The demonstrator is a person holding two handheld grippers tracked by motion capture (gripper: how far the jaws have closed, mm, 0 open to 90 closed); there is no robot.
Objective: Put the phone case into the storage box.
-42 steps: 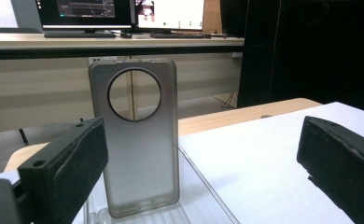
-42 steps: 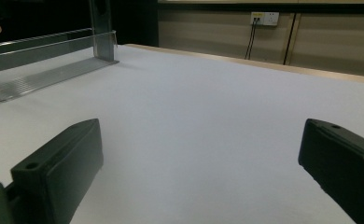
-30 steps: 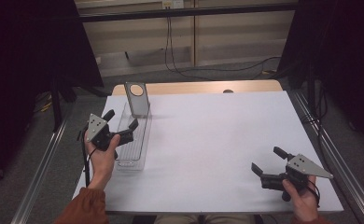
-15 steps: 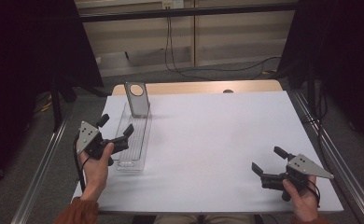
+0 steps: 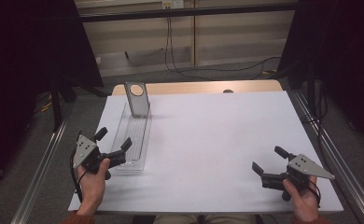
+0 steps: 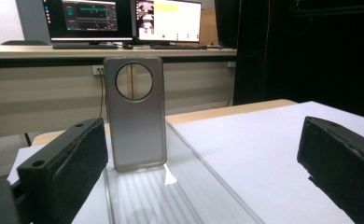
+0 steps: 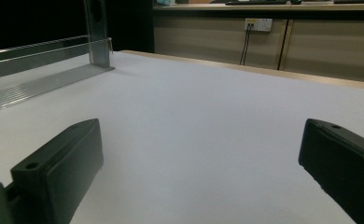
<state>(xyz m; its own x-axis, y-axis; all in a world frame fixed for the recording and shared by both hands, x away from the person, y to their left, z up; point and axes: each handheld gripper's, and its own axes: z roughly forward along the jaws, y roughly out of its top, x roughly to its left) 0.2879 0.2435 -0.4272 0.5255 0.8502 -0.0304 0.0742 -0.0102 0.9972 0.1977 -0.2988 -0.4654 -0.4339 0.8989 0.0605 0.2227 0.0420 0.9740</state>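
Seemingly finished, the grey phone case with a round cutout (image 6: 134, 119) is standing upright in the clear plastic tray (image 5: 133, 140) ahead of the wide-open, empty left gripper (image 5: 111, 145), while the right gripper (image 5: 269, 164) is resting open and empty.

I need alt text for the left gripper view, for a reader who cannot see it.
A grey phone case with a round hole stands upright at the far end of a clear tray, framed between the left gripper's open black jaws. Two monitors glow behind.
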